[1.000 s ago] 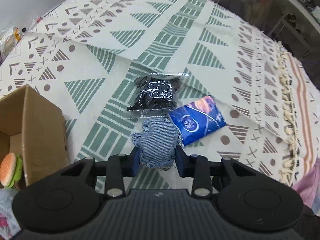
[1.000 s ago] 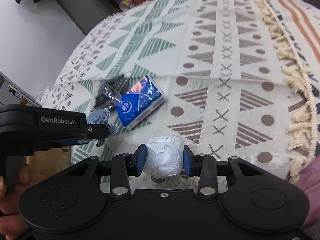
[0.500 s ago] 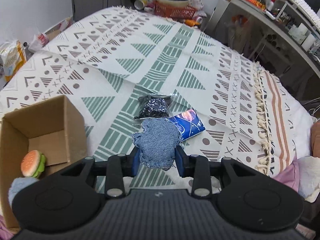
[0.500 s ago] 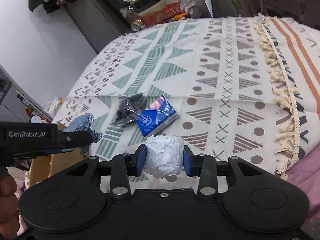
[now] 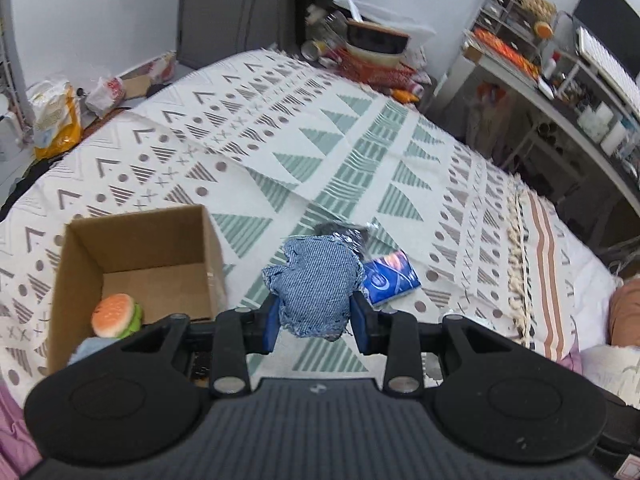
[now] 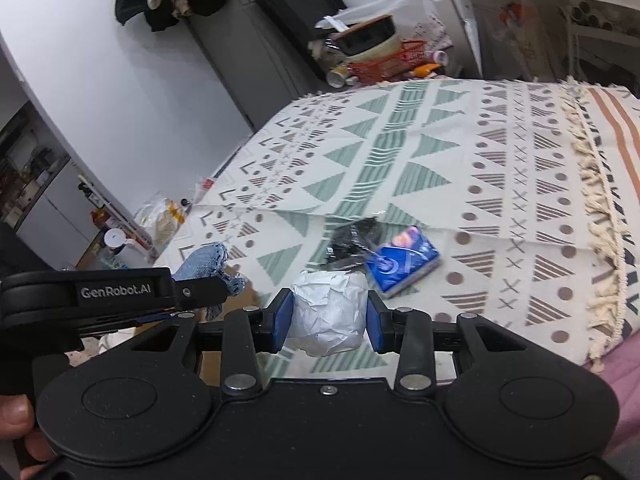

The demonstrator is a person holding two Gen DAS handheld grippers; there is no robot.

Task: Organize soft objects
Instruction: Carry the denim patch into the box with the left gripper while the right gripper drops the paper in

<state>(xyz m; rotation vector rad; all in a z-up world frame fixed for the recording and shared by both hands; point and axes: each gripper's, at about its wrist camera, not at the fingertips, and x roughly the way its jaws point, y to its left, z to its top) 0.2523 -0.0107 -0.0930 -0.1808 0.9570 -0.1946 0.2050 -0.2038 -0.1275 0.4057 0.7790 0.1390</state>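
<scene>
My left gripper (image 5: pixel 316 316) is shut on a frayed blue denim piece (image 5: pixel 316 284), held above the patterned blanket (image 5: pixel 304 136). My right gripper (image 6: pixel 330 316) is shut on a crumpled white paper wad (image 6: pixel 330 312), also lifted. An open cardboard box (image 5: pixel 132 260) lies to the left; inside it sits a plush burger (image 5: pixel 116 316) and a pale blue soft item (image 5: pixel 90 350). A blue tissue pack (image 5: pixel 390 278) and a black item in clear wrap (image 5: pixel 352 238) rest on the blanket beyond the denim. From the right wrist the left gripper (image 6: pixel 200 292) shows at left with the denim (image 6: pixel 202 264).
The blanket's tasselled edge (image 5: pixel 516 264) runs along the right. Bags and packets (image 5: pixel 56 116) lie on the floor at far left. A cluttered basket with bowls (image 5: pixel 372 52) stands beyond the bed, and a desk with shelves (image 5: pixel 560 92) at right. A hand (image 6: pixel 16 420) grips the left tool.
Both grippers have risen and drawn back from the blanket with their loads. The left one moved so that more of the cardboard box and its contents shows.
</scene>
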